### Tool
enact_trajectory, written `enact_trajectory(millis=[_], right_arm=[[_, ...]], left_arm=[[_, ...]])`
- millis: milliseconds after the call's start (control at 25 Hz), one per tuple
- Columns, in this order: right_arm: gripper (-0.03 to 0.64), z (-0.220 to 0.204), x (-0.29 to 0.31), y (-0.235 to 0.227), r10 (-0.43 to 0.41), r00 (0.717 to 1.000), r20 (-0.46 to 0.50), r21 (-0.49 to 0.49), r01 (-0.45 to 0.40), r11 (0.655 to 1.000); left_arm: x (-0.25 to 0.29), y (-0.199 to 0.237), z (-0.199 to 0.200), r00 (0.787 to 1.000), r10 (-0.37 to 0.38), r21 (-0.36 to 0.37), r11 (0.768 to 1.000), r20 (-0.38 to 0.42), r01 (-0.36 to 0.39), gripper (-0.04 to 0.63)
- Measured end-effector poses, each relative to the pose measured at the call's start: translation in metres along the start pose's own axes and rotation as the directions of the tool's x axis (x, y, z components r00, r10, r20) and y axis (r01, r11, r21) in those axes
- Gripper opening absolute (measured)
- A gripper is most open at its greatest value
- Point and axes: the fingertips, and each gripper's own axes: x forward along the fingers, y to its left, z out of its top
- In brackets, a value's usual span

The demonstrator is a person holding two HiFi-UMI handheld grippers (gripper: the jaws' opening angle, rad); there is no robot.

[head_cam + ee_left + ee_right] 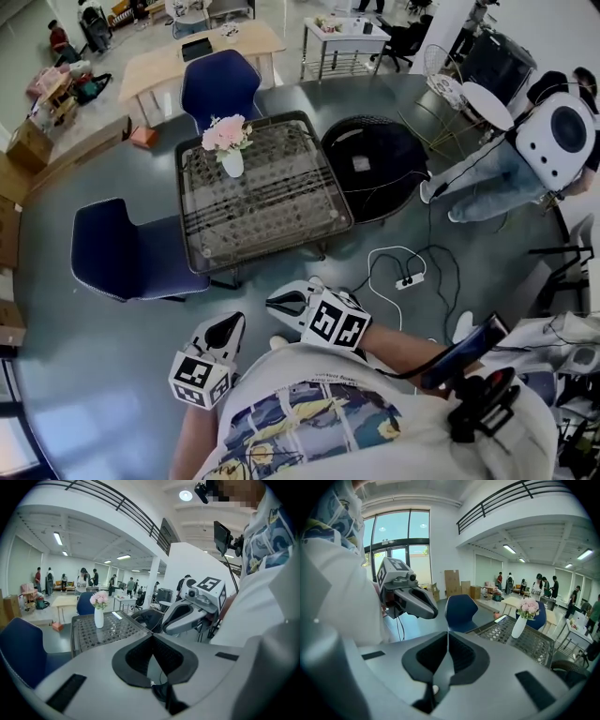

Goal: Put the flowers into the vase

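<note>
Two sets of tongs noted, both carried low against the person's front and well apart from the desk. Left tongs: jaws fully together, nothing between them. Right tongs: jaws likewise meeting at the tips, nothing between them. The two sit just beside each other, each pointing forward and somewhat down toward the desk.

Flowers: a pink bunch, standing in the white vase. The vase is upright near the desk's far left corner, in front of a blue chair. No loose stems are seen on the desk, though fine detail at this range cannot be ruled out.

Assessment: the task's end condition appears met. The neck of the vase holds the bunch upright, and nothing else supports it. Closed, empty tongs held back by the body suggest a rest posture. No flower is seen that needs placing.

Other items: a second chair at the desk's left, a black seat at its right, and a white cable on the floor between desk and person. Risks, should an approach be made: the cable underfoot, and a narrow vase that would likely tip if knocked.
</note>
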Motion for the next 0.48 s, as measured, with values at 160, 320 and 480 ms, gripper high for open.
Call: enact_trajectory(millis=[160,320,480], right_arm=[[0.018,-0.0013,-0.0010,-0.0003,-0.001,1.000,-0.004,0.005,0.001,1.000],[0.018,-0.0011,-0.0023,0.0019,0.000,1.000,-0.004,0.009,0.000,1.000],[0.018,-0.0014,-0.0020,0.0030,0.002,1.000,-0.007,0.010,-0.002,1.000]], left_arm=[[0.0020,-0.0020,-0.0005,1.000,-0.007,0.004,1.000,-0.004,0.007,0.009],[0.0009,-0.0028,-0.0008,1.000,-0.006,0.002,1.000,-0.006,0.006,0.009],[-0.0007,-0.0021,-0.0024,1.000,-0.005,0.001,1.000,-0.010,0.005,0.009]])
